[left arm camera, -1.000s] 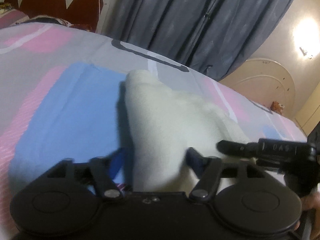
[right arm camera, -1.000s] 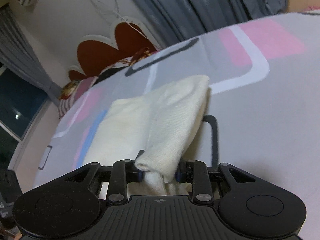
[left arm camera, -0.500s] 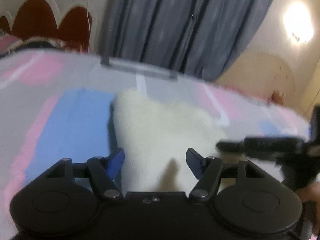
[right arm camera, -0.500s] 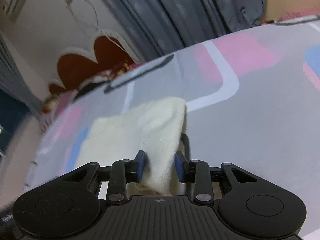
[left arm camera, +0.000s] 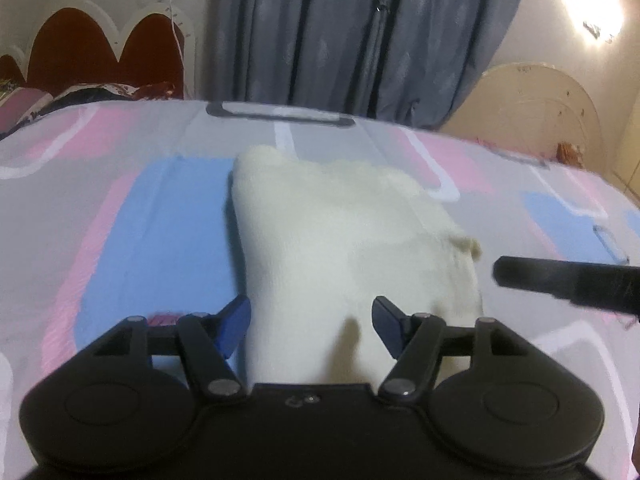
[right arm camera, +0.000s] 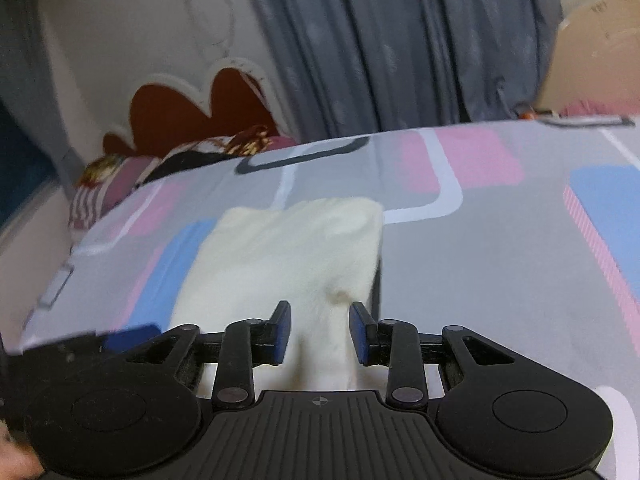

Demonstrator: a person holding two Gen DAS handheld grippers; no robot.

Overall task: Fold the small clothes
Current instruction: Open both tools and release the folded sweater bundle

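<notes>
The folded cream knitted cloth has been let go by the right claw, now spread like the left claw; it lies on the patterned bed, the fold apparently set down.

Both wrist views low, close, facing curtain; share cloth.

Left tongs wide apart, right tongs parted, both low.
</notes>
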